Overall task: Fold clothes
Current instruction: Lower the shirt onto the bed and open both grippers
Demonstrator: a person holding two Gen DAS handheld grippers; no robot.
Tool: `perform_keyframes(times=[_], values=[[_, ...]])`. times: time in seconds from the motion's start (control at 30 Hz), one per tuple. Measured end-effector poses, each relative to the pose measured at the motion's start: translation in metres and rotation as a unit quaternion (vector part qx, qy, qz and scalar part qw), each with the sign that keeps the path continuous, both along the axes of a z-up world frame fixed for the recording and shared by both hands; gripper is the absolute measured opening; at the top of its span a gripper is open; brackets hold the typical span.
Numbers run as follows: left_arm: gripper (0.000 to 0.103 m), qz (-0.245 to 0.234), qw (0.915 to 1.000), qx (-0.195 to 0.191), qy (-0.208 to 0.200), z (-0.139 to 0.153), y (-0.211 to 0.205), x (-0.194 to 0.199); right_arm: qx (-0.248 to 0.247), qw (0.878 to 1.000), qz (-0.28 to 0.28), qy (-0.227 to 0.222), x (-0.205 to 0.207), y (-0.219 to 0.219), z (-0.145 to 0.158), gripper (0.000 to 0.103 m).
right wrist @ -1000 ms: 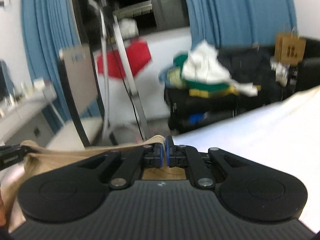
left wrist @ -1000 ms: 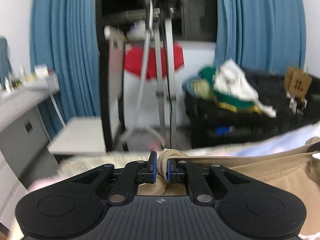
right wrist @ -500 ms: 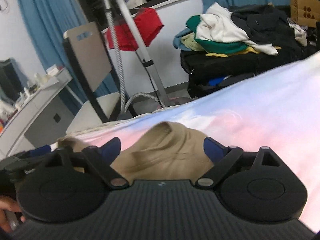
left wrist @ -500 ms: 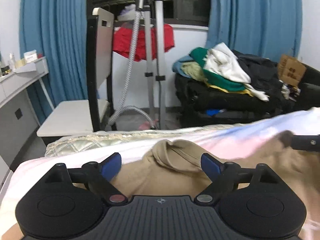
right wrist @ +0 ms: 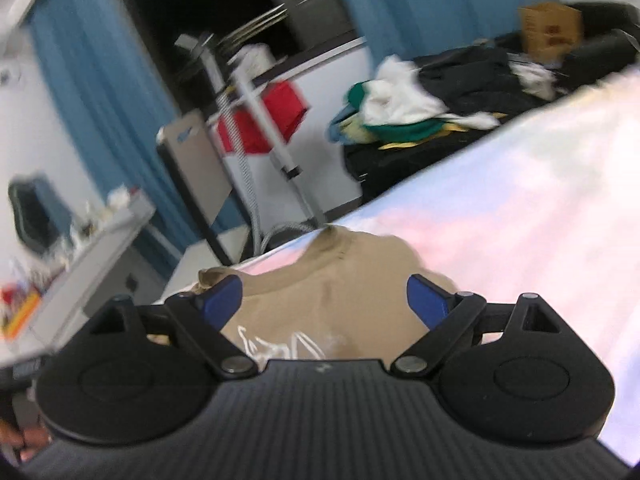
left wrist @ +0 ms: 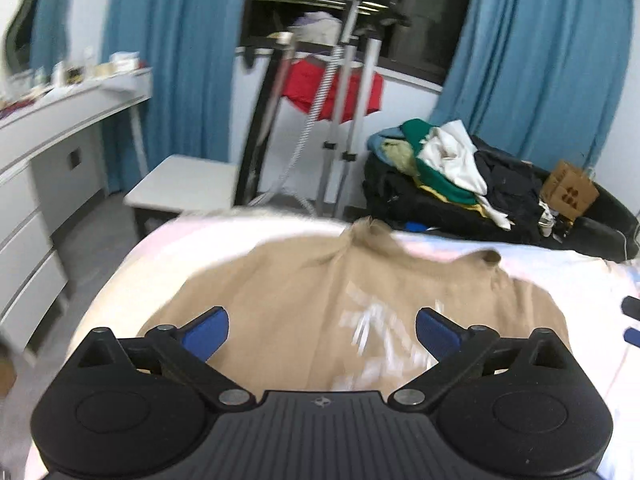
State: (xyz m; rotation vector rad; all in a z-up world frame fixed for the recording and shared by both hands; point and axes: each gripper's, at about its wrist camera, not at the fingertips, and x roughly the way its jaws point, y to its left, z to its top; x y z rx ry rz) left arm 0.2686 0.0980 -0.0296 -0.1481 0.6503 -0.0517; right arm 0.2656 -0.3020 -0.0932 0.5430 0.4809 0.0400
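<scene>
A tan shirt [left wrist: 300,300] with a white print lies spread on the pale pink and white bed [left wrist: 560,272], collar toward the far edge. My left gripper [left wrist: 320,322] hovers above its near part with jaws wide and still opening; nothing is pinched between the blue pads. In the right wrist view the same tan shirt [right wrist: 332,304] lies below my right gripper [right wrist: 322,286]. Its jaws stand wide apart and are closing a little, with the pads off the cloth. The shirt's lower part is hidden behind both gripper bodies.
Beyond the bed stand a grey chair [left wrist: 188,180], a garment steamer stand [left wrist: 348,120] with a red cloth [left wrist: 332,88] behind it, and a pile of clothes [left wrist: 440,160] on a black couch. A cardboard box [left wrist: 568,192] sits far right, a white desk [left wrist: 60,120] left.
Both grippers were shut on the tan shirt's edge a second ago. They let go, opened wide and drew back and upward, and the shirt now lies flat on the bed.
</scene>
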Motion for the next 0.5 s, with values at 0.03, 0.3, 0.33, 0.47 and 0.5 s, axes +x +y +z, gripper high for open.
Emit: perform_keyframes(times=[0.03, 0.3, 0.33, 0.47, 0.5], values=[[0.100, 0.001, 1.0000, -0.002, 0.003, 0.000, 0.004, -0.024, 0.016, 1.000, -0.016, 0.004, -0.018, -0.010, -0.005, 0.074], [0.097, -0.053, 0.9984, -0.016, -0.011, -0.009, -0.033, -0.159, 0.078, 0.993, -0.065, 0.066, -0.098, -0.050, -0.044, 0.038], [0.096, -0.065, 0.9976, -0.020, -0.010, -0.011, -0.043, -0.168, 0.091, 0.992, -0.060, 0.066, -0.102, -0.054, -0.045, 0.038], [0.094, -0.123, 0.9922, -0.019, -0.009, -0.021, -0.091, -0.200, 0.132, 0.987, -0.052, 0.075, -0.112, -0.069, -0.051, 0.038], [0.094, -0.138, 0.9904, -0.012, -0.006, -0.025, -0.105, -0.206, 0.140, 0.986, -0.056, 0.076, -0.114, -0.073, -0.053, 0.038]])
